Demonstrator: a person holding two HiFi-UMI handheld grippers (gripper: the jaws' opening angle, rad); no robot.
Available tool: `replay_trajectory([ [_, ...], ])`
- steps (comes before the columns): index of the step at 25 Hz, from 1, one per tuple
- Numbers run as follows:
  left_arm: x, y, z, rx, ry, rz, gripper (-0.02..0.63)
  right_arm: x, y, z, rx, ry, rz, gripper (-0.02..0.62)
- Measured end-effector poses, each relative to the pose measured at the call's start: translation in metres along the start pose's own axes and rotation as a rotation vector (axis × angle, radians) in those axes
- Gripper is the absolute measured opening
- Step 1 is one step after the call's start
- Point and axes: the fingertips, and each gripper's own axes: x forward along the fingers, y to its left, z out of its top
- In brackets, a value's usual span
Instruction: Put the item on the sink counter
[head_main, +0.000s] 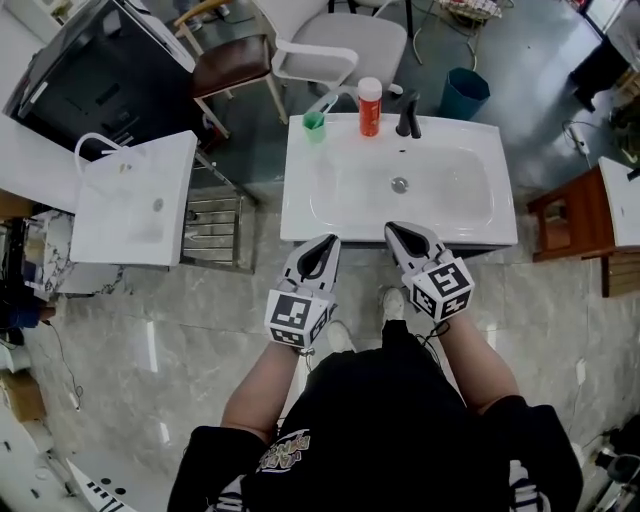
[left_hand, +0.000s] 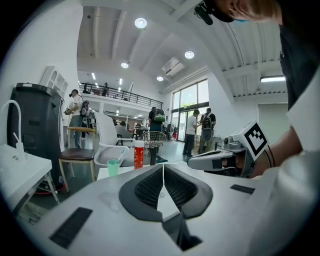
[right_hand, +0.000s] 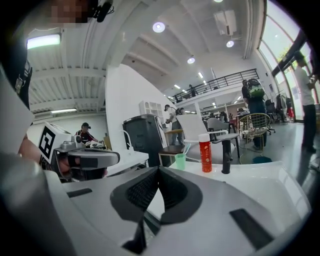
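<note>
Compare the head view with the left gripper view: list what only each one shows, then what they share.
Only the head view: the square-marker cube on the left gripper and the grey marbled floor under the person. Only the left gripper view: round ceiling lights and people standing by tall windows. Both: the red cylindrical bottle with a white cap, the small green plastic cup, the white ceramic sink counter and the right gripper.
</note>
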Motion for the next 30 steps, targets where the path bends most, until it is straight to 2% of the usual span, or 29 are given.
replay_trajectory([
  [15, -0.011, -0.018, -0.006, -0.004, -0.002, -0.081, 0.020, -0.025, 0.010, -0.010, 0.017, -0.008, -0.089, 0.054],
  [30, -0.021, -0.031, -0.003, 0.012, -0.013, -0.095, 0.020, -0.040, 0.018, -0.010, 0.015, -0.020, -0.103, 0.054],
])
